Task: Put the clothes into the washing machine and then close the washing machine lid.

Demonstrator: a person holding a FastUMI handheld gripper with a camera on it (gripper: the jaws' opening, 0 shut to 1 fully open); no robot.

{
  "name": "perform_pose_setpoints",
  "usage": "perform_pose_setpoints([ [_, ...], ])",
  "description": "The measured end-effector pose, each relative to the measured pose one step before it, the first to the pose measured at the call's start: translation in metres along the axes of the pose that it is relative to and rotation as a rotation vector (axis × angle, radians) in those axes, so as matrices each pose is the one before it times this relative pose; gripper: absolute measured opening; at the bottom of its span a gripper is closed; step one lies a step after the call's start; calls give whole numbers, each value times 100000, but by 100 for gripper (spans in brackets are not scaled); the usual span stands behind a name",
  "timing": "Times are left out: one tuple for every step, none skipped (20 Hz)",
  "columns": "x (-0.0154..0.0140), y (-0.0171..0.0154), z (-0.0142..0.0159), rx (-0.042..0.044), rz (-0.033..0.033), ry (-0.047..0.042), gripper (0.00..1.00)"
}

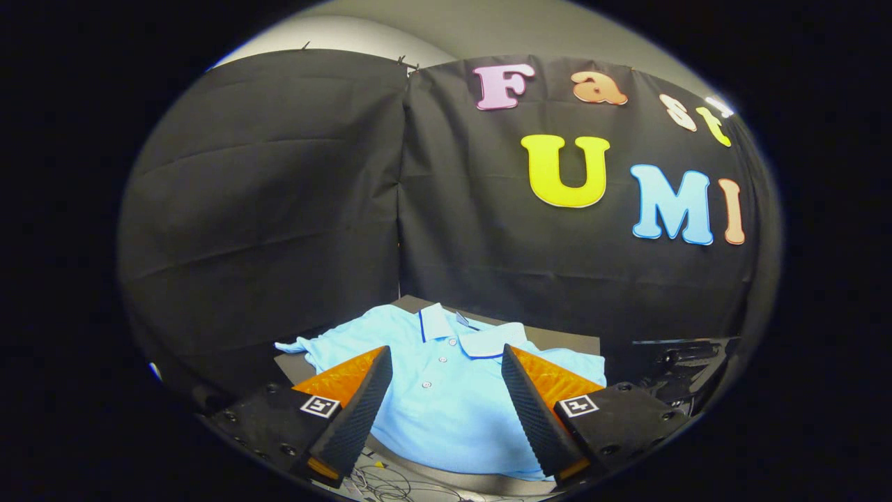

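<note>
Our gripper is spread wide and holds nothing; the shirt lies flat on the table, below and between the fingers; we should go down and pinch a thick fold near the buttons.

The one camera rides on the gripper and looks forward along its two fingers, which rise from the lower part of the frame; the jaws stand wide apart, holding nothing. It sits a little above the bench, facing level toward the booth's black cloth wall, whose corner seam runs down the centre. The shirt lies near, at lower centre between and beyond the fingers. The fisheye lens bends the wall's edges.
</note>
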State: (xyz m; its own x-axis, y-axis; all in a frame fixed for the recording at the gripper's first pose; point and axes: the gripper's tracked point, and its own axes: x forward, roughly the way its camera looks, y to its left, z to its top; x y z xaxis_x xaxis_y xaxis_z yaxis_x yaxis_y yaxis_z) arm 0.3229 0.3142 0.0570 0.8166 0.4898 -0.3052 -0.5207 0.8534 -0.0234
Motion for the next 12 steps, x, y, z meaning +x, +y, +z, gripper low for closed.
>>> perform_pose_setpoints([
  [565, 37, -349, -693, 28, 2172, 98],
  [499, 11, -218, -709, 210, 2054, 98],
  [703, -195, -192, -617, -197, 1864, 98],
  [522, -151, -108, -155, -184, 1445, 98],
  [597, -29, -271, 127, 69, 1230, 98],
  [425, -114, -38, 524, -146, 1048, 98],
  [551, 7, -88, 392, 425, 1435, 98],
  [496, -18, -192, 553, 693, 2250, 98],
  [603, 80, -277, 1096, 1042, 2420, 98],
  [426, 110, -191, 1094, 1082, 2594, 98],
  [378, 231, -57, 1085, 1022, 1756, 98],
  [501, 60, -14, 864, 418, 2105, 98],
])
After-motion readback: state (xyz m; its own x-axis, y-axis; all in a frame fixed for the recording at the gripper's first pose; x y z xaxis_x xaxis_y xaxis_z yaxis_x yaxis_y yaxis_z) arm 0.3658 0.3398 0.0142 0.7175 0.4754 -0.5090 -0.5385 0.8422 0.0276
